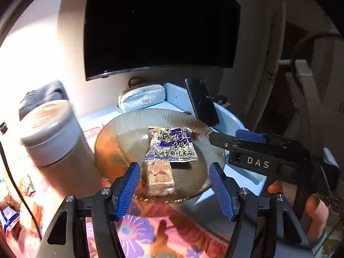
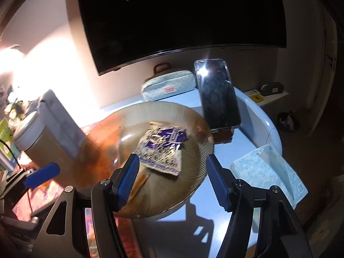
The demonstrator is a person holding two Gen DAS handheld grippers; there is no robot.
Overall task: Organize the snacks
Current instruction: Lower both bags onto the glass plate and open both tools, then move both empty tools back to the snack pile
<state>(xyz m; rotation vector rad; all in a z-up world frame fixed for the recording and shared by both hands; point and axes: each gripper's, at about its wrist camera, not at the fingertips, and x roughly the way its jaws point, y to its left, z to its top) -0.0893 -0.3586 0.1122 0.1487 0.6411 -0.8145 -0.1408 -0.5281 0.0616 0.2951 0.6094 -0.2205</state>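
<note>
Small wrapped nougat bar (image 1: 160, 179) lying on the near part of the ribbed glass plate (image 1: 120, 133), between the spread pads of the left gripper (image 1: 174, 190) but not pressed by them. Probably light and fairly stiff under a slick film wrapper; best taken across its long sides, gently, to avoid a slide. Purple-and-white snack packet (image 1: 172, 145) flat at the plate's middle, just behind the bar and overlapping another wrapper beneath; likely puffed, brittle contents, so better pinched at a sealed edge than across the belly. Right gripper (image 2: 173, 179) also standing open and empty, low over the near right rim of the plate. Plate likely fragile and slippery, overhanging from the floral cloth (image 1: 137, 225) onto the pale blue table (image 2: 253, 116). Grey lidded canister (image 1: 53, 133) just left of the plate, phone (image 2: 219, 94) propped at the far right rim, pencil pouch (image 1: 143, 97) behind, blue tissue (image 2: 271, 169) at the table's right edge. Canister and phone crowding any sideways sweep.
</note>
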